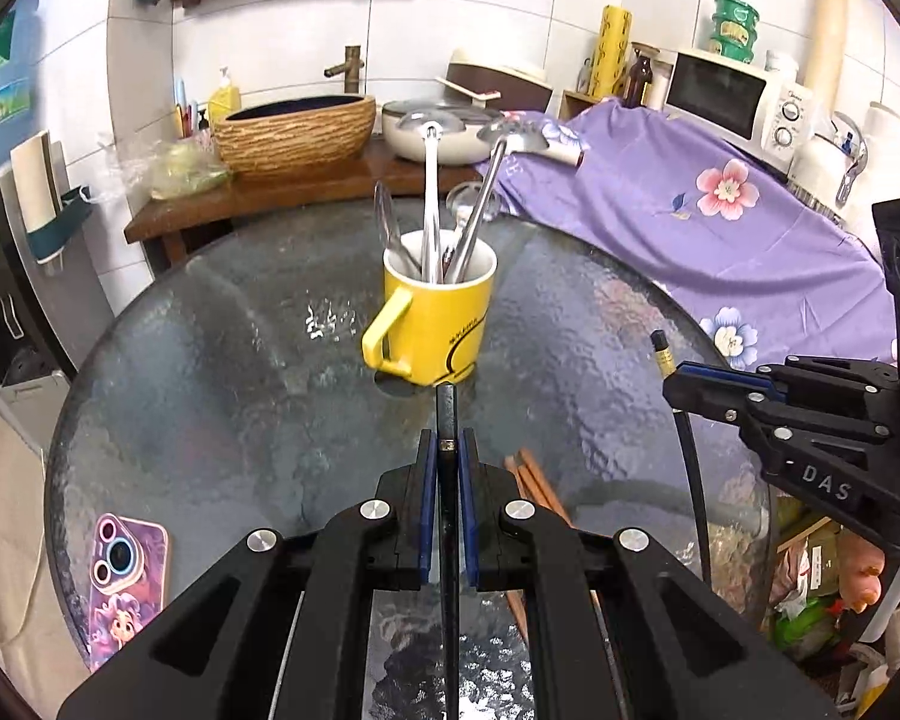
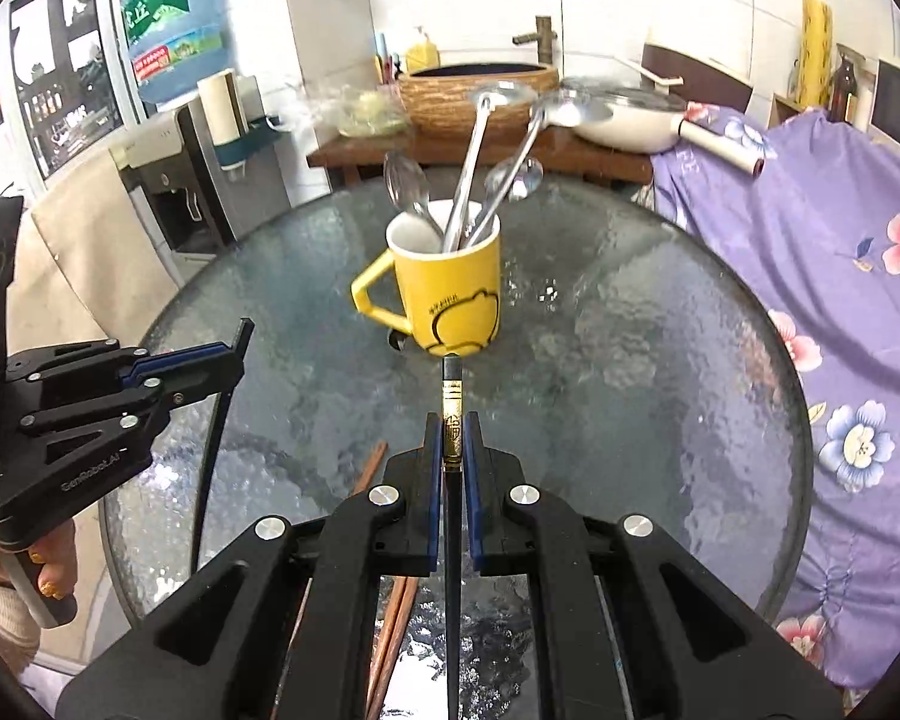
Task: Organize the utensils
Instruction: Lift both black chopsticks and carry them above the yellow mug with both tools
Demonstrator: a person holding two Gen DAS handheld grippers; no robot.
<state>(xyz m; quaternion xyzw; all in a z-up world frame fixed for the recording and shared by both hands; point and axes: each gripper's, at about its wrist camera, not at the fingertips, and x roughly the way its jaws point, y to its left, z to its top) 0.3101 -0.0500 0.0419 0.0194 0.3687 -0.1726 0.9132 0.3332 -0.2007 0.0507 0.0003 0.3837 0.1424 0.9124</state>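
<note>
Your left gripper [image 1: 448,450] is clamped tight on a black chopstick [image 1: 447,414], its tip pointing to 12 o'clock at the mug [image 1: 435,315]. Your right gripper [image 2: 452,438] pinches another black chopstick [image 2: 452,384], with a gold band, aimed the same way. Brown chopsticks [image 1: 540,483] lie on the glass table [image 1: 222,360] just beside the jaws, at 1 o'clock in the left view. A phone [image 1: 127,576] sits at 8 o'clock. Farther off, the yellow mug stands upright, holding spoons [image 1: 390,228] and ladles [image 1: 431,192].

I'm in a home kitchen: microwave [image 1: 741,99], basin sink [image 1: 297,129], water dispenser [image 2: 168,138], tiled walls
</note>
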